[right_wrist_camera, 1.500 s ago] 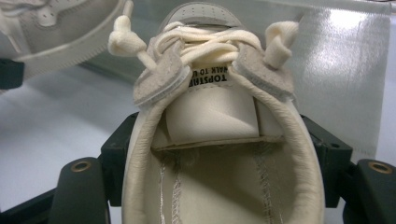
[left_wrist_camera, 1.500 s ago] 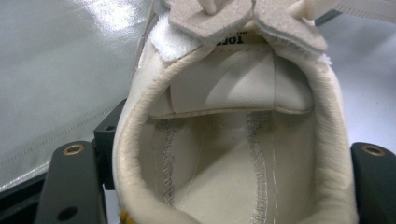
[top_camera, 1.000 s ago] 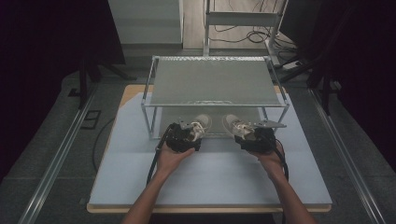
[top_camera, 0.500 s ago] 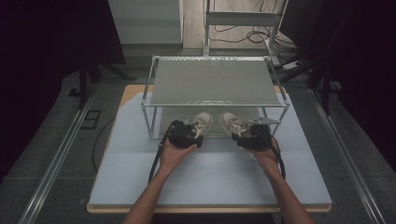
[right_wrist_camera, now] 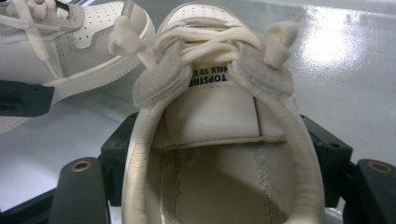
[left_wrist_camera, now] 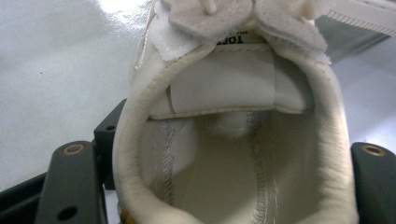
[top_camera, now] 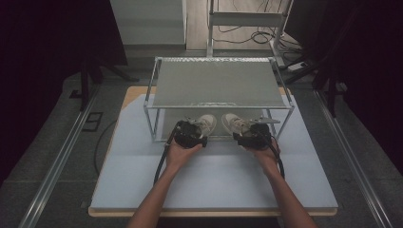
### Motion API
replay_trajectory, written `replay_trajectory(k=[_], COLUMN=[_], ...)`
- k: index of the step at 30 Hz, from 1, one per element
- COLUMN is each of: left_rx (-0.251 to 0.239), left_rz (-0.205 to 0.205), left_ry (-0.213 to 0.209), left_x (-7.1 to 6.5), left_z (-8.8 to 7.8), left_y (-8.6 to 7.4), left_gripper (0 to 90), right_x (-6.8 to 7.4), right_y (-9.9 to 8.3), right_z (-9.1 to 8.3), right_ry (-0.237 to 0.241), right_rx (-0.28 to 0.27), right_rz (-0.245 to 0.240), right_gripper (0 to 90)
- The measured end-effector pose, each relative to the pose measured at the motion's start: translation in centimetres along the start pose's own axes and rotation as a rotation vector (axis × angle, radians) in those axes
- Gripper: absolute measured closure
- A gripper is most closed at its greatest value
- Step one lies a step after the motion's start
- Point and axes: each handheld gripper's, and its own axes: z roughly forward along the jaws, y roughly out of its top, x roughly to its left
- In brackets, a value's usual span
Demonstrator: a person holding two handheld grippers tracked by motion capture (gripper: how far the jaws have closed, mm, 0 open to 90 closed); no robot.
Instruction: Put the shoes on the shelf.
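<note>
Pale blue mat (top_camera: 214, 175) covers wooden table (top_camera: 124, 93); grey floor, metal rails, dark curtains at sides, cables behind. Wire-frame rack (top_camera: 216, 85) with mesh top stands at mat's far half. Left gripper (top_camera: 190, 134) clamped on left shoe (top_camera: 205, 124) heel, right gripper (top_camera: 254, 135) clamped on right shoe (top_camera: 234, 123) heel. Both shoes side by side under rack's front edge, toes pointing inward.
</note>
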Motion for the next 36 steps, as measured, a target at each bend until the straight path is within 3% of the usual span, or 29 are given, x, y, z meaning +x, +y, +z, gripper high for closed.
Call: replay_trajectory(k=[3,8,10,16,17,18,22,23,26,33,36], left_rx=[0.001,0.005,0.006,0.017,0.024,0.024,0.025,0.026,0.046,0.037,0.032], left_rz=[0.011,-0.006,-0.052,-0.047,-0.006,0.001,-0.036,-0.073,-0.041,-0.075,-0.069], left_ry=[0.001,0.005,0.006,0.009,0.011,0.014,0.011,0.013,0.009,0.026,0.03], left_x=[0.3,0.5,0.3,0.2,0.5,0.5,0.4,0.2,0.4,0.2,0.1], left_z=[0.4,1.0,1.2,1.8,1.8,1.9,2.4,2.5,2.9,3.6,3.7], left_y=[0.1,0.2,0.1,0.6,0.8,1.0,1.3,1.3,1.2,1.2,1.2], left_gripper=[28.6,28.6,28.6,28.6,28.6,28.6,28.5,28.5,28.5,28.2,27.5], right_x=[0.1,0.2,0.2,0.3,0.3,0.3,0.4,0.4,0.6,0.7,0.7], right_y=[0.3,0.6,0.7,0.7,0.7,0.6,0.6,0.7,0.9,1.0,0.9], right_z=[0.4,1.2,1.5,2.6,2.8,3.0,3.5,3.7,4.0,4.8,5.1], right_ry=[-0.008,-0.017,-0.02,-0.027,-0.028,-0.03,-0.035,-0.034,-0.051,-0.062,-0.067], right_rx=[0.004,0.006,0.005,0.006,0.01,0.01,0.013,0.015,0.014,0.034,0.043], right_rz=[0.0,0.004,0.003,0.008,0.009,0.01,0.016,0.015,0.01,0.036,0.04], right_gripper=[28.9,28.9,28.9,28.9,28.9,28.9,28.8,28.8,28.7,28.5,28.2])
